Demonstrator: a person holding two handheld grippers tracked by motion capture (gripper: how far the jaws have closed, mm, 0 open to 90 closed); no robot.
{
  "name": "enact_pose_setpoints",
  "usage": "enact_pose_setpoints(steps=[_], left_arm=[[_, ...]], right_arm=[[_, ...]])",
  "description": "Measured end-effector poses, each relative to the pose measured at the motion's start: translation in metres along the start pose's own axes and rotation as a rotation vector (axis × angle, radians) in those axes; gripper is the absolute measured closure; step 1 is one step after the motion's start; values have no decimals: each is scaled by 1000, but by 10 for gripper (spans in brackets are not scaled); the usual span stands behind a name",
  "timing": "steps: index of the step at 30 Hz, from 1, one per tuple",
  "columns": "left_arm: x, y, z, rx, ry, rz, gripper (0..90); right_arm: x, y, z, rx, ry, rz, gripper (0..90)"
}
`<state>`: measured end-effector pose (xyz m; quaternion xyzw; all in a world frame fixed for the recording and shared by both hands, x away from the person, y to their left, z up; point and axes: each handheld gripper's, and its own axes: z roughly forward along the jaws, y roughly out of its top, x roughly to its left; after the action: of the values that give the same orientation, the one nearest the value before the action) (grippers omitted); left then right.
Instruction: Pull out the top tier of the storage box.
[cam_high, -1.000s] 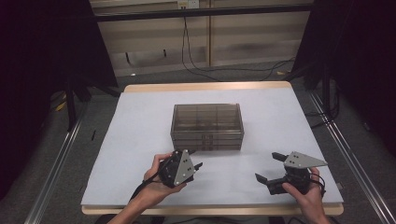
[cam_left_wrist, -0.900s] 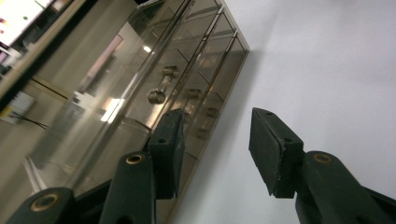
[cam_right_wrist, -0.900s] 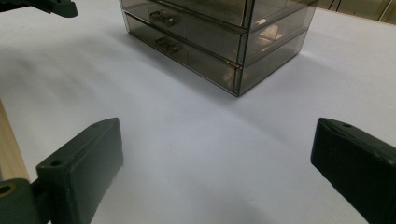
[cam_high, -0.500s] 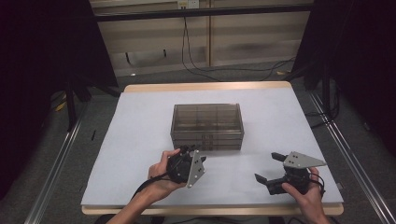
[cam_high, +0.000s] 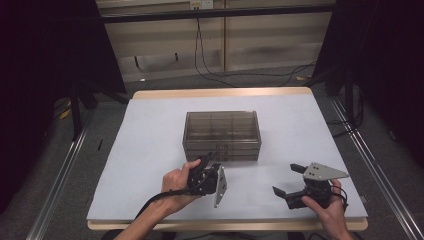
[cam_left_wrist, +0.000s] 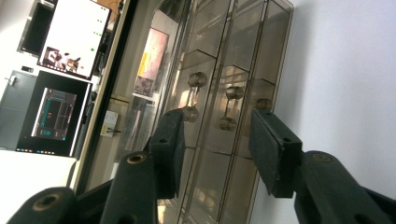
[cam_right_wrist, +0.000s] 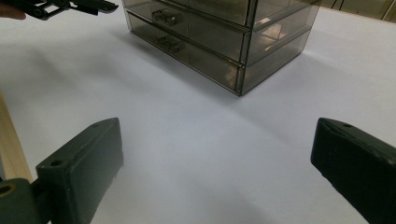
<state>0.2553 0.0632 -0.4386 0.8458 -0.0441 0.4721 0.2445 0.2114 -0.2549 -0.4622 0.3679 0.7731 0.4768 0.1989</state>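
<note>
My left fingers (cam_left_wrist: 219, 149) stand partly spread, and they have just been closing a little; nothing is pressed between them. They are rolled onto their side and point straight at the front of the smoked-plastic drawer box (cam_left_wrist: 224, 93). Past the gap between them I see two of the drawers' small bar handles (cam_left_wrist: 227, 106), each with knobbed ends. They sit just beyond my fingertips, and I cannot tell whether I touch them.

From the high view, my left gripper (cam_high: 207, 165) sits right at the near face of the drawer box (cam_high: 221, 134), its grey plate turned on edge, my hand (cam_high: 176, 185) wrapped behind it.

My right fingers (cam_right_wrist: 215, 172) are spread wide over bare white surface (cam_right_wrist: 196, 140), gripping nothing. From there the drawer box (cam_right_wrist: 224, 37) stands well ahead, its stacked drawers and one corner toward me, and my other gripper's black fingers (cam_right_wrist: 70, 6) reach in at the top left.

In the high view my right gripper (cam_high: 296, 185) rests low near the surface's front edge, well apart from the box. The box stands around the middle of the white surface (cam_high: 150, 135).
</note>
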Motion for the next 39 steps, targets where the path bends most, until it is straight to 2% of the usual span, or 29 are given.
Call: enact_pose_setpoints(steps=[1,6,7,9,11,13,15,16,20,22,23,25,27,28,31,32,33,35,36,37,38,39], left_arm=[[-2,-1,1,8,6,-4,575],[-2,0,3,43,50,40,613],[-4,1,4,42,87,58,622],[-3,2,4,54,92,73,632],[-6,4,4,54,116,77,633],[-9,7,6,69,147,146,654],[-10,8,7,66,150,146,660],[-12,9,9,77,170,170,672],[-13,10,12,92,174,197,692],[-12,11,14,98,192,216,694],[-12,10,15,107,188,203,702],[-13,10,16,114,202,207,721],[-12,12,17,127,208,236,748],[-14,13,19,146,234,274,753],[-15,14,21,155,241,275,765],[-17,14,22,163,271,291,765],[-18,15,22,171,258,294,765],[-21,17,25,183,269,298,774],[-22,16,26,195,257,284,779],[-20,16,27,192,266,300,790],[-21,16,28,202,256,284,798],[-20,16,29,198,258,296,798]], right_arm=[[0,0,0,1,1,1,24],[0,0,0,0,0,4,24],[0,0,0,1,2,3,24],[0,0,0,1,1,3,24],[0,0,0,0,1,3,24],[0,0,0,-4,-1,0,24],[0,0,0,-3,0,-1,24],[0,0,0,0,-1,1,24],[0,0,0,-4,-1,-2,24],[-1,0,0,-4,-1,-2,24],[0,0,0,-4,0,-2,24],[0,0,-1,-3,-1,-1,24],[0,0,0,-4,-1,-2,24],[0,0,0,-3,-1,-1,24],[0,0,-1,-2,-1,1,24],[0,0,-1,0,-1,0,24],[0,0,-1,0,-1,0,24],[0,0,-1,-4,-2,-1,24],[-1,0,-1,-3,-2,0,24],[0,0,-1,-3,-1,-1,24],[0,0,-1,-3,0,-2,24],[0,0,-1,-3,0,-2,24]])
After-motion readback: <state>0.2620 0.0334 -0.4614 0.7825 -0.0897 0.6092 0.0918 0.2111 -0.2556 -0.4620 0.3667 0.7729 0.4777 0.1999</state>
